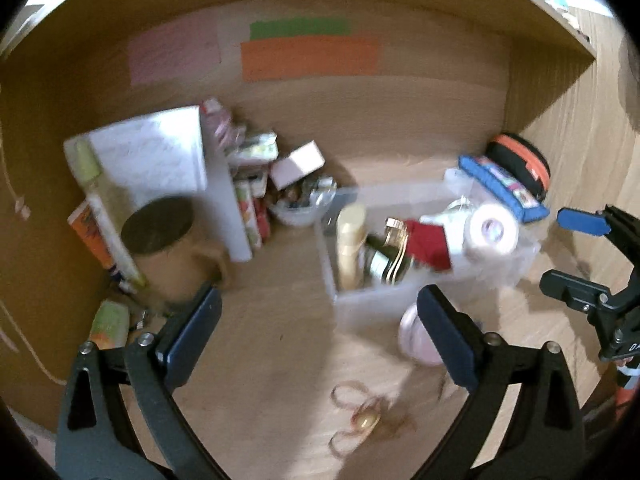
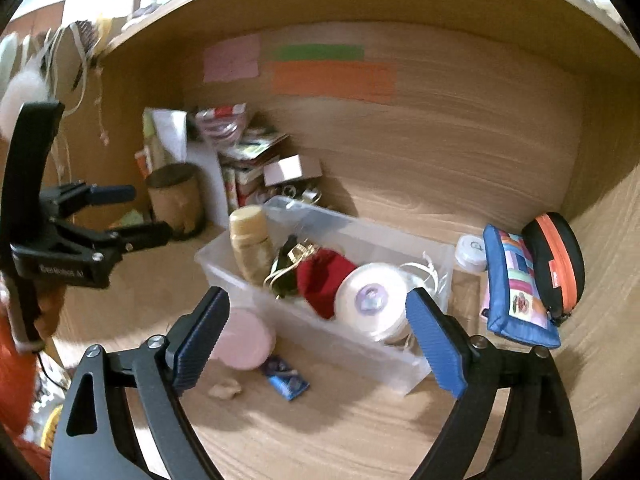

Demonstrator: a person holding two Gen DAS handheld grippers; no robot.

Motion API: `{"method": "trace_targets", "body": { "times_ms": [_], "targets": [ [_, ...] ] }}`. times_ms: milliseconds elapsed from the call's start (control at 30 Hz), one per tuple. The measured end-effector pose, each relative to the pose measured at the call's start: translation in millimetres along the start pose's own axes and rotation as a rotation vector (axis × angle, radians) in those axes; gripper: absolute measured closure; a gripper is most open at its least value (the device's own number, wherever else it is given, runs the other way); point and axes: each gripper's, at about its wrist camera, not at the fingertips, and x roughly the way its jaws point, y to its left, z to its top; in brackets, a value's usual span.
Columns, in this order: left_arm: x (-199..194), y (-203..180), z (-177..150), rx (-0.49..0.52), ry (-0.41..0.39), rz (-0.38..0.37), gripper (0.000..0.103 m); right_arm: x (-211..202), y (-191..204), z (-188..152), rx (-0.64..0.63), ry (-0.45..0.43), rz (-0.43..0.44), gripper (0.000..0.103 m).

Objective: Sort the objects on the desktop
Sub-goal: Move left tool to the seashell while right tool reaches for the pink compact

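Observation:
A clear plastic bin (image 1: 400, 191) (image 2: 360, 354) stands on the wooden desk. It holds a cream bottle (image 1: 350, 248) (image 2: 250, 240), a dark bottle with a gold cap (image 1: 388, 256), a red cloth (image 1: 428, 244) (image 2: 324, 280) and a white tape roll (image 1: 492, 232) (image 2: 372, 300). A pink round lid (image 1: 412, 336) (image 2: 244, 340) lies against the bin's near side. My left gripper (image 1: 320, 300) (image 2: 148, 212) hangs open before the bin with nothing between its pads. My right gripper (image 2: 318, 304) (image 1: 580, 248) is open too, just short of the bin, empty.
A blue patchwork pouch (image 2: 516, 288) and a black-orange case (image 2: 556, 260) lean at the right wall. At the left stand books (image 1: 148, 156), a brown cup (image 1: 164, 240) and a bowl of clips (image 1: 300, 204). Rubber bands (image 1: 360, 420) and a blue packet (image 2: 284, 376) lie on the desk.

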Motion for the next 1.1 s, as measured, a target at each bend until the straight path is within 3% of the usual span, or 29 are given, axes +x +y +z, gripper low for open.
{"method": "trace_targets", "body": {
  "times_ms": [200,367,733,833,1033,1100],
  "targets": [
    [14,4,-42,0.018,0.103,-0.019,0.004,14,24,-21,-0.02,0.057,0.035,0.013],
    [23,-5,-71,0.048,0.172,-0.08,0.004,31,32,-37,-0.006,0.131,0.09,0.013],
    [52,-24,-91,0.132,0.266,-0.135,0.004,66,36,-48,0.01,0.249,0.138,0.014],
    [54,-25,-93,0.142,0.266,-0.128,0.021,78,38,-45,0.018,0.265,0.134,0.013],
    [57,-17,-92,0.104,0.274,-0.158,0.037,103,45,-38,0.02,0.302,0.151,0.013],
    [57,-16,-91,0.101,0.267,-0.16,0.048,110,48,-37,0.019,0.313,0.156,0.013]
  ]
}}
